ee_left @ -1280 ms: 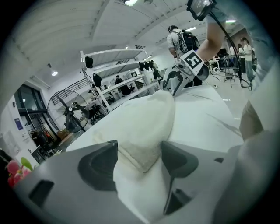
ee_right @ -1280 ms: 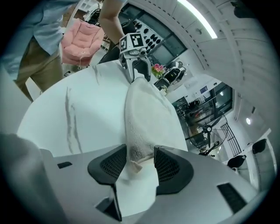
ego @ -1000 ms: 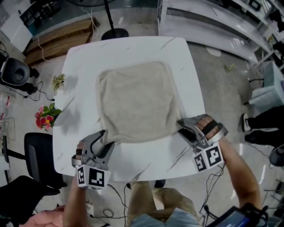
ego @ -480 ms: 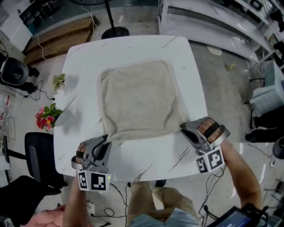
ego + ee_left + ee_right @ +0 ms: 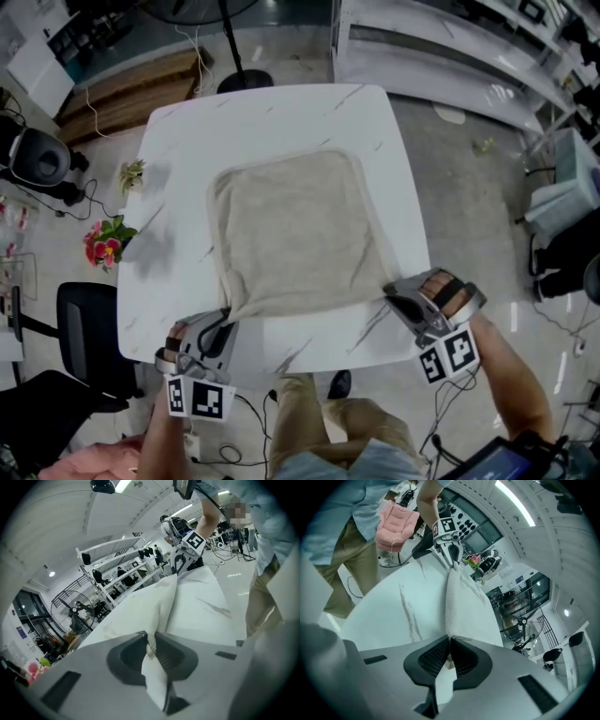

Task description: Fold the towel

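The beige towel (image 5: 295,234) is spread flat on the white marbled surface (image 5: 178,178), with its near edge close to the surface's near rim. Its near left corner is pinched by the left gripper (image 5: 223,321) and its near right corner by the right gripper (image 5: 394,295). Both pairs of fingers (image 5: 124,656) have just been closing and are clamped on cloth. Each gripper view shows a fold of towel nipped between the ribbed pads. The edge between the two corners is drawn fairly taut.

The step in hand is judged to be the grasp that opens the first fold, as nothing is yet folded over. For the next move, both corners would need to be lifted together and carried across to the far edge, kept level so that corners are matched.

No brand or label can be read on the towel. Only black-and-white square markers (image 5: 200,397) are seen on the grippers' cubes, and any other print is probably too small to be made out.
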